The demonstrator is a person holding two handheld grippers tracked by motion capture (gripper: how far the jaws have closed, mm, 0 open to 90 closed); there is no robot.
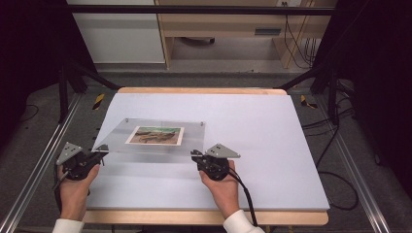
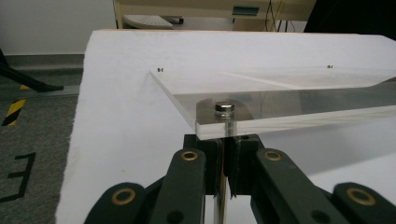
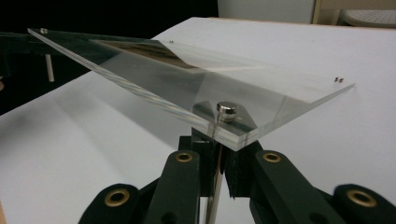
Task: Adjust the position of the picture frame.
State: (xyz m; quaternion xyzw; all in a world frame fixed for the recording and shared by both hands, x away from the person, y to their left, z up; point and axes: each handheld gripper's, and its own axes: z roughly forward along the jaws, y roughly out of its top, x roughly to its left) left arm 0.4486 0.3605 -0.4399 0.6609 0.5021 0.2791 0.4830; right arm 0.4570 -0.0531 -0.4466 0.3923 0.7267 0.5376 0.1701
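A clear acrylic picture frame [image 1: 160, 141] holds a landscape photo [image 1: 155, 135] and hangs over the left half of the white table sheet [image 1: 262, 145]. Its near edge is raised, and the far corners look close to the sheet. My left gripper [image 1: 100, 151] is shut on the metal corner pin [image 2: 224, 108] under the frame's near left corner. My right gripper [image 1: 196, 156] is shut on the matching pin [image 3: 227, 110] at the near right corner. In the right gripper view the panel [image 3: 187, 79] slopes away with the photo [image 3: 144, 50] inside. A hand holds each gripper.
The white sheet lies on a wooden table [image 1: 204, 217]. Metal rails [image 1: 34, 170] run along the floor on both sides, and black posts [image 1: 63, 87] stand at the far corners. A cable [image 1: 246, 199] trails from the right gripper. A wooden desk [image 1: 223, 29] stands beyond.
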